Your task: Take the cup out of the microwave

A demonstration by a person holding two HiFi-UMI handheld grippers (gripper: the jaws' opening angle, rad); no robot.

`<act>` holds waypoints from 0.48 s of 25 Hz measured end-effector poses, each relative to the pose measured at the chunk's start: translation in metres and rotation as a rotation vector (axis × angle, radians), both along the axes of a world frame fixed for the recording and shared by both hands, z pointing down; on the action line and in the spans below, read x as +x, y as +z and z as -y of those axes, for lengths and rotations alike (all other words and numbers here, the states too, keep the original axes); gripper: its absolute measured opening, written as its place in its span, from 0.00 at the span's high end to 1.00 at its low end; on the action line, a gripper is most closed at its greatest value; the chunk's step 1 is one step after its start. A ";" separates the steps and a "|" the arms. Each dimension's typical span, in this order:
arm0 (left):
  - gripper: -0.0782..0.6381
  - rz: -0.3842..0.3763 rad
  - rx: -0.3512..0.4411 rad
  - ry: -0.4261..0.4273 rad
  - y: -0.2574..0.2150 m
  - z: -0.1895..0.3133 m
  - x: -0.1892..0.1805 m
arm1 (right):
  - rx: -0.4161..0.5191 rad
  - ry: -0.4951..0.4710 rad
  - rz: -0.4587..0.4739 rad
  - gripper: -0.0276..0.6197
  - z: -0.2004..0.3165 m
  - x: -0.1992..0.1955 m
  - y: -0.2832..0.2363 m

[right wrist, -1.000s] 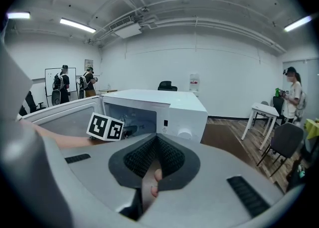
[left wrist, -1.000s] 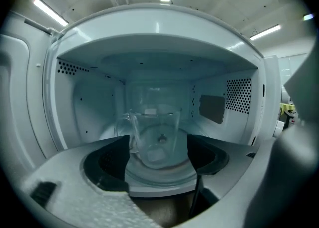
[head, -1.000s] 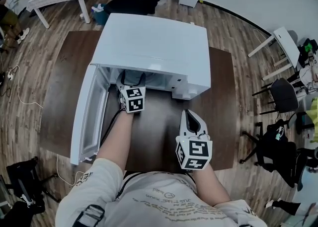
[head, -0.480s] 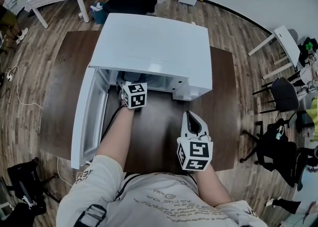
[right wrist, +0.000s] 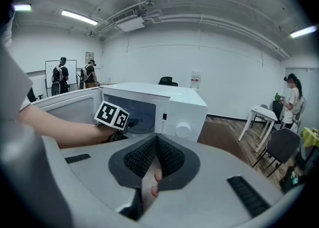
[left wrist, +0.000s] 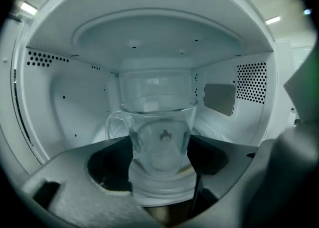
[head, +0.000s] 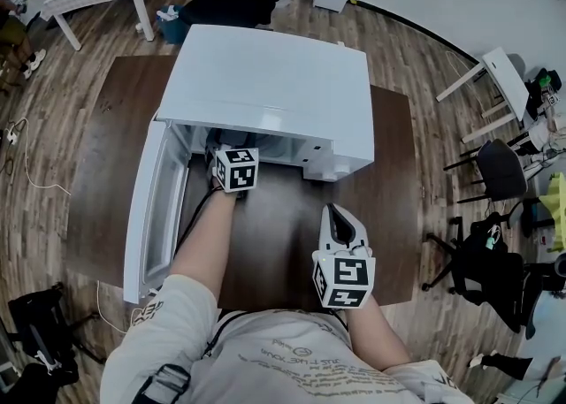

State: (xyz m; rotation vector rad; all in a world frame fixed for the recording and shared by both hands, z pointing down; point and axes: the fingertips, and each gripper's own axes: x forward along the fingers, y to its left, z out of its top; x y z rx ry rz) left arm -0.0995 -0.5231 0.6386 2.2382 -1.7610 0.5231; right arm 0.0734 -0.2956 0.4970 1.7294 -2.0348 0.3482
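Note:
A clear glass cup (left wrist: 159, 132) with its handle to the left stands inside the white microwave (head: 265, 84). My left gripper (left wrist: 159, 161) reaches into the cavity. Its jaws are open on either side of the cup's base, with dark gaps between pads and glass. In the head view only its marker cube (head: 237, 170) shows at the oven's mouth; the jaws and cup are hidden there. My right gripper (head: 337, 215) hovers over the brown table (head: 389, 172) in front of the oven, shut and holding nothing. From the right gripper view the microwave (right wrist: 172, 105) is ahead.
The microwave door (head: 150, 208) hangs open to the left, along the left arm. Office chairs (head: 495, 168) and white tables (head: 495, 71) stand around on the wood floor. People (right wrist: 291, 92) stand at the room's edges.
The left gripper's marker cube has moved a little deeper toward the oven cavity and turned slightly. The right gripper has stayed in place.

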 end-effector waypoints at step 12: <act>0.40 -0.015 0.060 0.045 -0.015 -0.039 0.007 | 0.055 -0.015 0.031 0.94 -0.004 -0.013 -0.010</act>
